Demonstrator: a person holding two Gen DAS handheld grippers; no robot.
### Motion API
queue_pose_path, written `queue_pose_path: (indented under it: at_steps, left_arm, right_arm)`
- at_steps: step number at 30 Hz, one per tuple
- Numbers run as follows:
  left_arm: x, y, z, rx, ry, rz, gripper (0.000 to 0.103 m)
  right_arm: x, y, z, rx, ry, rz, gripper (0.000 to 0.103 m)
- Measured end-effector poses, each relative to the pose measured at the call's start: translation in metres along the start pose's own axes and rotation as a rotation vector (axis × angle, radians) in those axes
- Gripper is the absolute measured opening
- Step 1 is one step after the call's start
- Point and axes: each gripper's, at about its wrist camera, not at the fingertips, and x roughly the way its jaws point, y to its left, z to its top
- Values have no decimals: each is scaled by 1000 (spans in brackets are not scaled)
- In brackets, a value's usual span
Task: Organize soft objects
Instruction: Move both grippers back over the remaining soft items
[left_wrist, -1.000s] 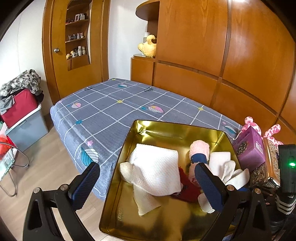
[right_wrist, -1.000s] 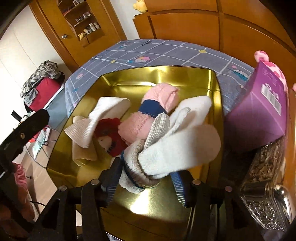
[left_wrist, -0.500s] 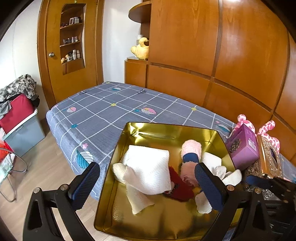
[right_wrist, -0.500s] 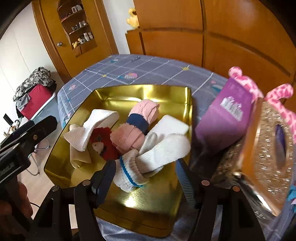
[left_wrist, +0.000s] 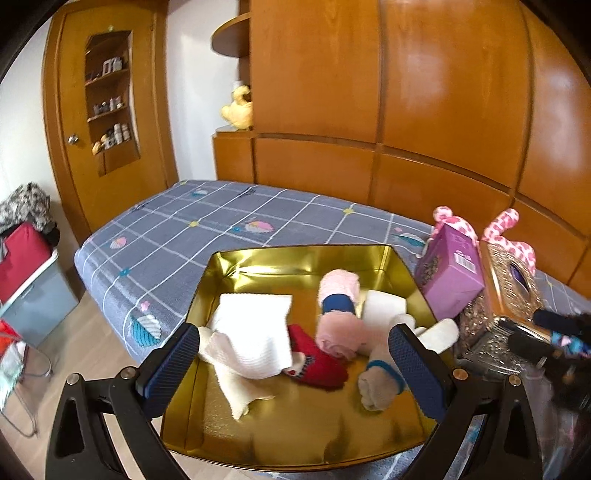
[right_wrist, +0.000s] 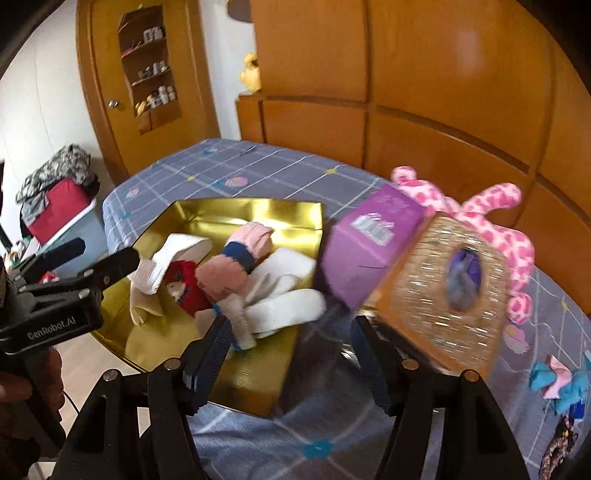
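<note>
A gold tray (left_wrist: 295, 439) (right_wrist: 243, 210) lies on the bed and holds soft things: a white towel (left_wrist: 255, 328), a red sock (left_wrist: 317, 363), a pink roll with a blue band (left_wrist: 338, 306) (right_wrist: 236, 258) and white socks (left_wrist: 384, 365) (right_wrist: 284, 306). My left gripper (left_wrist: 291, 365) is open and empty above the tray's near side. My right gripper (right_wrist: 290, 360) is open and empty, above the bed near the tray's right edge. A pink spotted plush (right_wrist: 495, 218) lies behind the boxes.
A purple box (left_wrist: 448, 275) (right_wrist: 364, 247) and a glittery gold tissue box (left_wrist: 509, 288) (right_wrist: 447, 291) stand right of the tray. Small bows (right_wrist: 561, 384) lie at the far right. The grey checked bed (left_wrist: 207, 229) runs back to a wooden wall. Bins stand on the floor at left (left_wrist: 26, 273).
My right gripper let go of the white socks in the tray and drew back to the right, now open and empty. Both views have pulled back from the tray.
</note>
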Motion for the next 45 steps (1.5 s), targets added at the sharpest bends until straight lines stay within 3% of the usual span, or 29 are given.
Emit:
queue_pose_path:
  at_steps: [13,28,34,38,42,45]
  left_arm:
    - [-22,-49,-2,130,-37,-84,103]
    - [-46,-134,-5,346,-75,-205,103]
    - [-53,-183,-9,449,-62,-311,103]
    - [-55,-219,-15,497,-28,-423,103]
    - [-48,-263,-26,557,31,-514,103]
    - [-36,-296,-32,583,87,-570,102]
  right_arm:
    - [-65,-131,-26,289,-72,-149,68]
    - [-124,-284,-92,640,-108,-386,68]
    - [-141,-344,-130,781,-105,-509,68]
    - [-150,-377,-163,919,-128,-584,68]
    - [-165,-401,-196,1132,-175,-564,68]
    - [-169,-407,-206,1201,-191,-546,68]
